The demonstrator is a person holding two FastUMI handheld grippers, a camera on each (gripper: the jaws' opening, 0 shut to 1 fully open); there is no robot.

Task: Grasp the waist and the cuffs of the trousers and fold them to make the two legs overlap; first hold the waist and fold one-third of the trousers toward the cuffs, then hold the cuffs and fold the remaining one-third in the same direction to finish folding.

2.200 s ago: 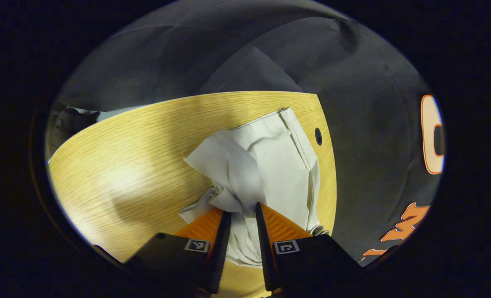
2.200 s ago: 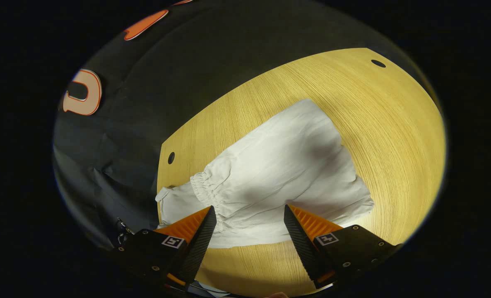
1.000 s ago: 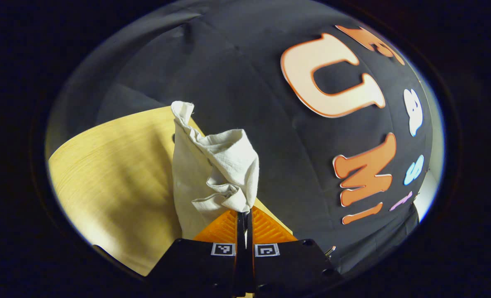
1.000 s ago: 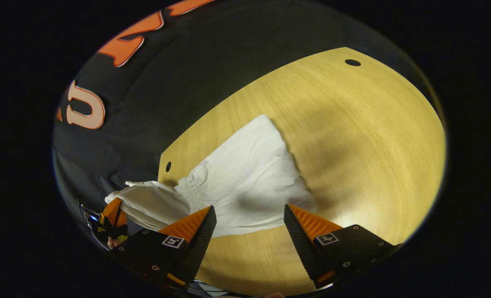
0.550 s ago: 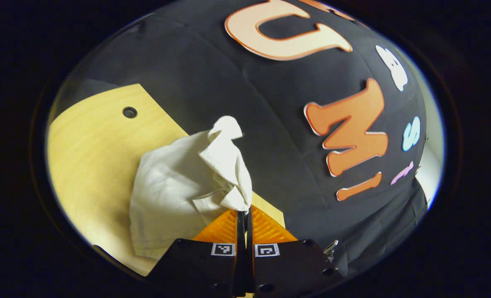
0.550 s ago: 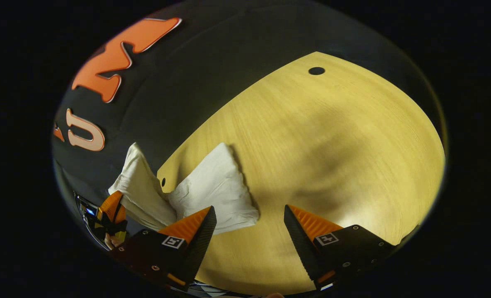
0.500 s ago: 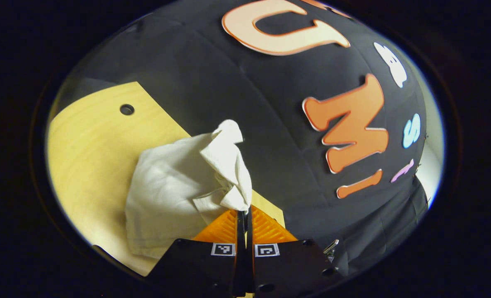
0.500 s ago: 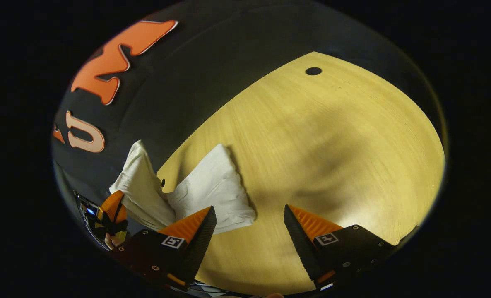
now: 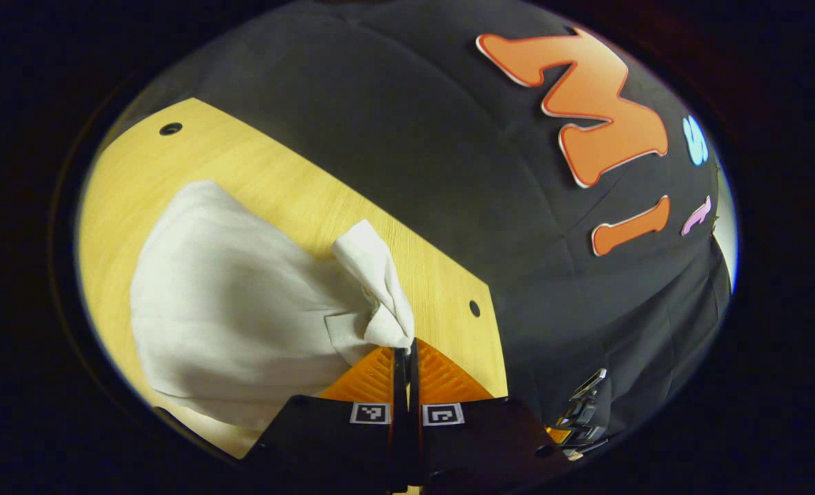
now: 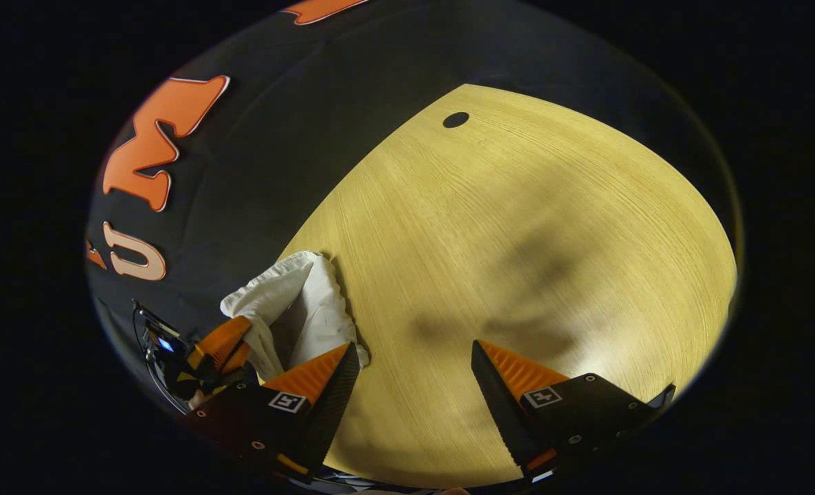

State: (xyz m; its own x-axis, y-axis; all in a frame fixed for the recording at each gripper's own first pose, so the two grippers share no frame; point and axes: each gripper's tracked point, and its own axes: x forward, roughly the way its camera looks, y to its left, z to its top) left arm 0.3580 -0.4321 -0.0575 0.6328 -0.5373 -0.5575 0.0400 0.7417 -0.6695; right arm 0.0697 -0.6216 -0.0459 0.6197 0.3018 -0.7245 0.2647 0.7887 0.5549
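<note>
Trousers point(image 9: 236, 309) are bunching in a heap at the lower left of the left gripper view, dragged off the middle of the surface point(image 10: 517, 240) they covered two seconds ago. Your left claw point(image 9: 402, 350) is clamping a cloth corner; your right claw point(image 10: 414, 371) is hanging open over bare wood. Waist or cuff, you cannot tell.

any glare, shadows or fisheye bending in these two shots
Left gripper view: the straight edge of the light wooden table bows with the fisheye, and the white cloth trousers are evenly lit with soft fold shading. Right gripper view: a bright glare patch near the right gripper, soft dark shadows mid-table, curved wood grain.
</note>
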